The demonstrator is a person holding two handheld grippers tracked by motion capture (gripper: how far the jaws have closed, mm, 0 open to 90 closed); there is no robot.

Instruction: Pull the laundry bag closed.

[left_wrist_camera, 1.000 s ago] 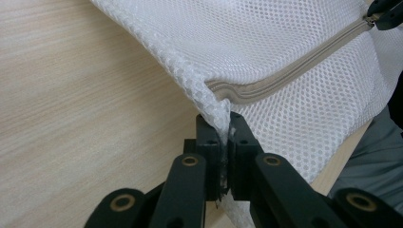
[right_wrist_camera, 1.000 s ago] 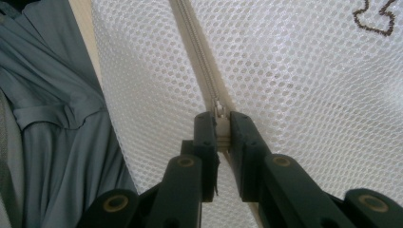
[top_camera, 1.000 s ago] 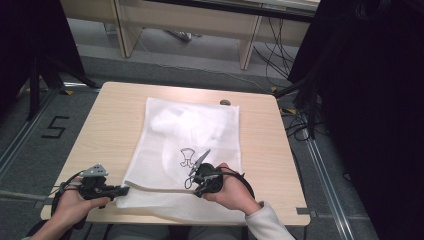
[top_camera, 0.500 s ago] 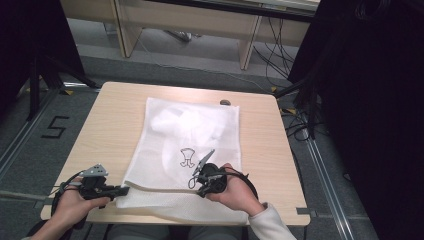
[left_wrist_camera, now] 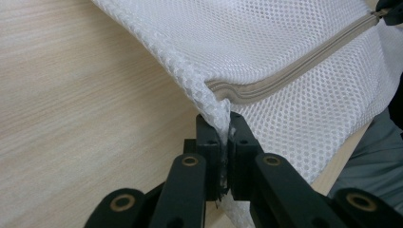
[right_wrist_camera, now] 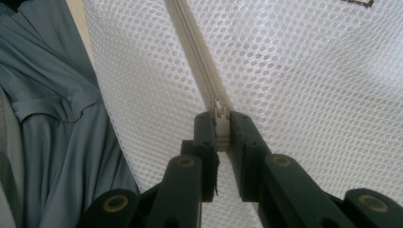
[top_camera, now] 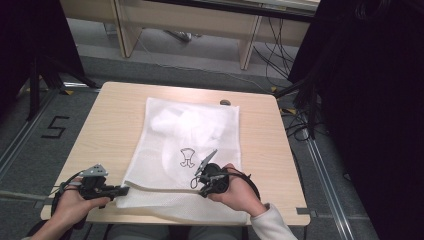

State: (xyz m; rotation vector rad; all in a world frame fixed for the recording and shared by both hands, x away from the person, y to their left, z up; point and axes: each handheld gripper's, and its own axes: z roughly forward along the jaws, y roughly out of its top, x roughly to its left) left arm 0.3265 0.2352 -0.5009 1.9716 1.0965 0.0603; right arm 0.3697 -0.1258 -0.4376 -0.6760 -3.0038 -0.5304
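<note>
Here, high view: a white mesh laundry bag (top_camera: 187, 150) lies flat mid-desk (top_camera: 115, 125), reaching the near edge; the left gripper (top_camera: 121, 190) meets its near-left corner, the right gripper (top_camera: 202, 186) its near edge. Left gripper view: jaws clamped on the bag's corner beside the zipper (left_wrist_camera: 285, 76). Right gripper view: jaws pinched on the zipper pull (right_wrist_camera: 220, 124).
</note>
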